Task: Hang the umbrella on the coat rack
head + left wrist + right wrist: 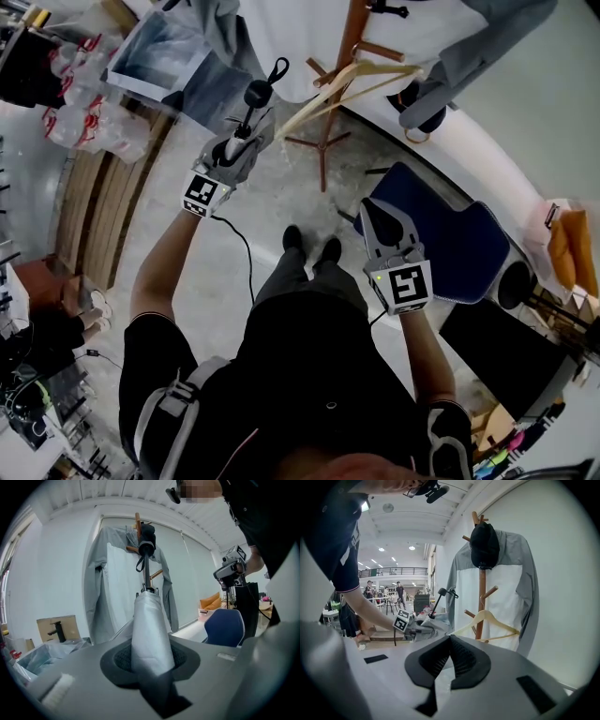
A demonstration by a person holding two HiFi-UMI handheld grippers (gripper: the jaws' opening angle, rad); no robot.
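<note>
My left gripper (242, 136) is shut on the folded grey umbrella (148, 630), which sticks out forward and upward from its jaws. The umbrella's black handle (258, 93) with a wrist strap points toward the wooden coat rack (351, 37) but stays short of it. In the left gripper view the handle (146, 542) lines up in front of the rack's top (137, 521). The rack (482, 590) carries a grey jacket (513, 588), a black cap (484, 545) and a wooden hanger (486, 620). My right gripper (368, 210) hangs lower at the right, shut and empty.
A blue chair (455, 246) stands just right of my right gripper. Plastic bags and a box (98, 103) lie at the left by wooden boards (98, 211). A cable (246, 258) runs across the floor. The rack's legs (322, 150) spread ahead of the person's feet.
</note>
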